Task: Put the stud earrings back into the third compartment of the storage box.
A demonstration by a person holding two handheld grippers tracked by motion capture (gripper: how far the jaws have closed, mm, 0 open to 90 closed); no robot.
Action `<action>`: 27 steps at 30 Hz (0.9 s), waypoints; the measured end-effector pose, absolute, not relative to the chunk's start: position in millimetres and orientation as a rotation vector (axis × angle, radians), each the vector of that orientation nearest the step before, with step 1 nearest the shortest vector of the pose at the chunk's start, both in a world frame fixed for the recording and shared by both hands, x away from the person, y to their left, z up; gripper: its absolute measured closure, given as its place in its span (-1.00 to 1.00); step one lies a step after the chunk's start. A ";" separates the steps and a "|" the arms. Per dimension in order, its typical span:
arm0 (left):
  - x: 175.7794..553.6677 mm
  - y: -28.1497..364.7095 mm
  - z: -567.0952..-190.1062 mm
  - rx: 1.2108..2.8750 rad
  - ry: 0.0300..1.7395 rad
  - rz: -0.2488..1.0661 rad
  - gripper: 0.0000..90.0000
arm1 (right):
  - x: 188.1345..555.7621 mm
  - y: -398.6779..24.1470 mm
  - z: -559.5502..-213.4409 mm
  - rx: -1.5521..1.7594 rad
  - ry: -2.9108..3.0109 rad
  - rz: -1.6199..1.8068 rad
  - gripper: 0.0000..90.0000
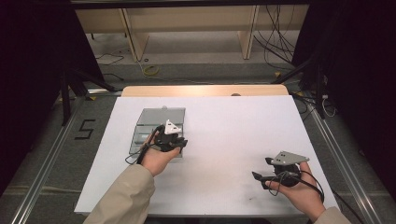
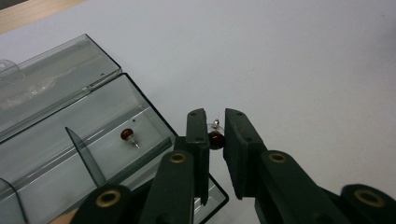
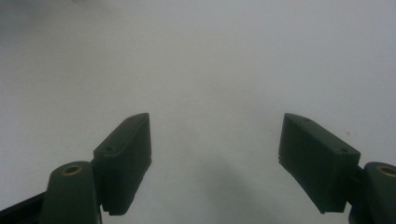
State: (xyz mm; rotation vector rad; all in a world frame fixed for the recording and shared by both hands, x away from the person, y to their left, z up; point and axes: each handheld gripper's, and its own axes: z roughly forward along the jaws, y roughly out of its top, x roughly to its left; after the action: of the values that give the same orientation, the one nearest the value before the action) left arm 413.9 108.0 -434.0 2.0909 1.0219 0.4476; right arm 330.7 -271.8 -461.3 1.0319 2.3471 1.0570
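Note:
A clear plastic box [image 2: 95,109] with dividers lies open on the white table, its lid [image 2: 51,70] folded back. One small red bead earring [image 2: 127,135] rests in a compartment. My left gripper [image 2: 215,115] is shut on a second red bead earring [image 2: 215,139] with a silver pin, held just beyond the box's near corner. In the high view the left gripper [image 1: 180,145] hovers at the right edge of the box [image 1: 156,119]. Over bare table at the front right, my right gripper [image 1: 260,168] stands open with nothing between its jaws [image 3: 215,119].
A white sheet [image 1: 224,126] covers the table, with a wooden edge [image 1: 205,90] at the far side. Metal rails [image 1: 336,154] run along both sides. Cables lie on the floor [image 1: 280,46] beyond the table.

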 end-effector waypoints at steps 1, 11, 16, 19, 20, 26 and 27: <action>414.7 109.2 -434.0 2.093 1.021 0.449 0.77 | 330.6 -271.8 -461.4 1.034 2.348 1.055 -0.41; 420.8 117.7 -435.2 2.085 1.055 0.470 0.77 | 330.8 -272.2 -461.5 1.035 2.348 1.053 -0.41; 423.9 121.5 -436.3 2.082 1.067 0.484 0.77 | 330.9 -272.3 -461.6 1.037 2.347 1.053 -0.41; 425.4 124.2 -436.6 2.082 1.075 0.490 0.77 | 330.9 -272.3 -461.6 1.037 2.347 1.053 -0.41; 426.0 124.9 -436.6 2.080 1.079 0.489 0.77 | 330.9 -272.2 -461.6 1.037 2.347 1.053 -0.41; 428.5 128.4 -437.5 2.076 1.091 0.496 0.77 | 330.9 -272.4 -461.6 1.037 2.347 1.053 -0.41; 428.9 128.7 -437.5 2.079 1.092 0.496 0.77 | 330.9 -272.4 -461.7 1.037 2.347 1.053 -0.41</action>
State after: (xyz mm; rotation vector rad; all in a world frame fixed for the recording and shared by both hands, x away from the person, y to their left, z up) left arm 428.9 128.7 -437.5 2.0795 1.0920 0.4959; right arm 330.9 -272.4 -461.7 1.0373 2.3468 1.0534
